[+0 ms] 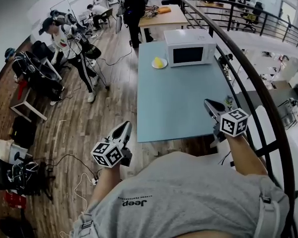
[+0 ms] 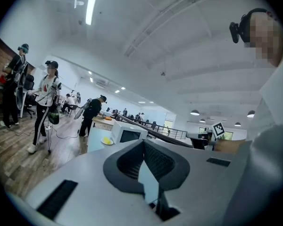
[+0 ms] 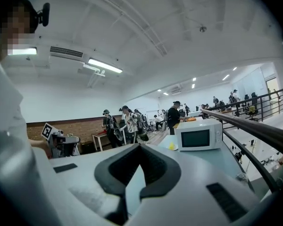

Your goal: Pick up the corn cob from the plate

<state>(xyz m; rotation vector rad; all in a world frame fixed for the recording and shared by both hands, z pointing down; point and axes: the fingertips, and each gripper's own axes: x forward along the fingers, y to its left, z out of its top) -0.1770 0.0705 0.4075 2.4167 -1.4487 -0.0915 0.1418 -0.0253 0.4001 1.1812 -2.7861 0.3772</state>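
A yellow corn cob (image 1: pixel 158 61) lies on a small white plate (image 1: pixel 159 66) at the far end of the light blue table (image 1: pixel 179 103), just left of the microwave. It shows small in the left gripper view (image 2: pixel 107 141) and the right gripper view (image 3: pixel 171 146). My left gripper (image 1: pixel 125 129) hovers off the table's near left corner, jaws together and empty (image 2: pixel 144 142). My right gripper (image 1: pixel 212 104) is over the table's near right edge, jaws together with nothing in them (image 3: pixel 139 149). Both are far from the plate.
A white microwave (image 1: pixel 189 47) stands at the table's far right. A dark metal railing (image 1: pixel 248 78) runs along the right side. Several people stand on the wooden floor (image 1: pixel 89 123) at the left and behind the table, with cables and bags about.
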